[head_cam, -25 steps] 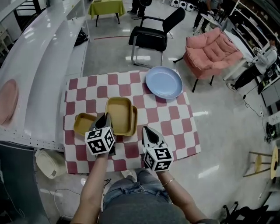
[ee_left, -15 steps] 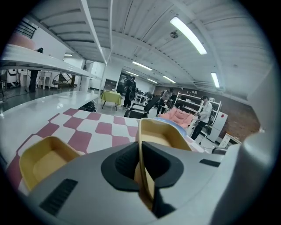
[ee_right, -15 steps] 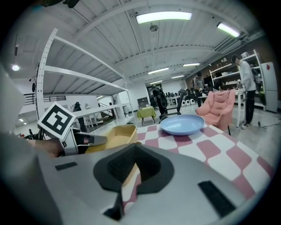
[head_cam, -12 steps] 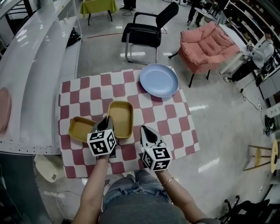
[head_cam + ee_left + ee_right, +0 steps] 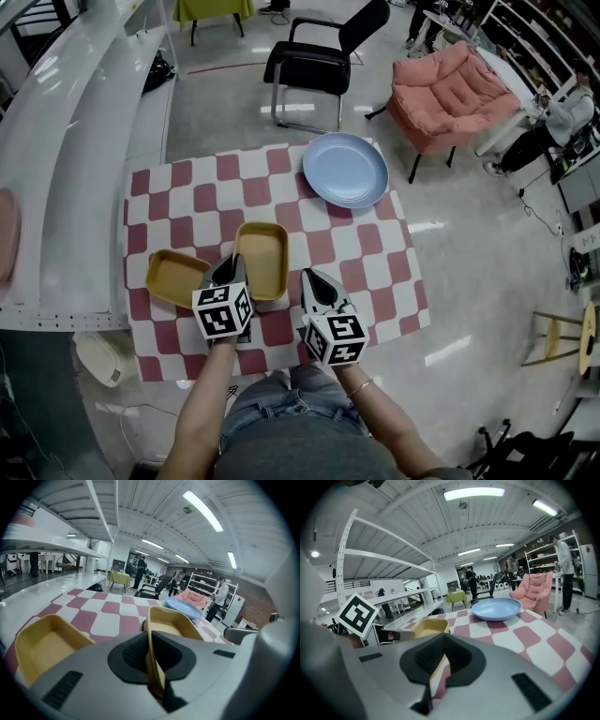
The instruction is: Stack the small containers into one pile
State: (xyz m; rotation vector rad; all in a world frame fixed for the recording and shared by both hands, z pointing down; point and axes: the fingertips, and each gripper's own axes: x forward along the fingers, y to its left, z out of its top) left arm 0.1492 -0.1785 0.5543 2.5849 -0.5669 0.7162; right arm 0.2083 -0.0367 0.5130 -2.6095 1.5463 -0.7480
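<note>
Two tan containers lie on the checkered table (image 5: 361,253). The larger one (image 5: 263,255) sits mid-table, and my left gripper (image 5: 232,266) is shut on its near left wall; in the left gripper view that wall (image 5: 154,660) stands clamped between the jaws (image 5: 152,670). The smaller container (image 5: 174,277) lies just left of it, also at the left of the left gripper view (image 5: 44,644). My right gripper (image 5: 311,278) hovers right of the held container with its jaws together and nothing between them (image 5: 436,667). The larger container (image 5: 426,627) appears ahead on its left.
A light blue plate (image 5: 345,170) rests at the table's far right corner, also in the right gripper view (image 5: 496,609). Beyond the table stand a black chair (image 5: 314,66) and a pink armchair (image 5: 448,94). A long white counter (image 5: 66,141) borders the left side.
The held container looks flatter and lower on the table than one second ago. Both grippers keep about the same places beside it.
</note>
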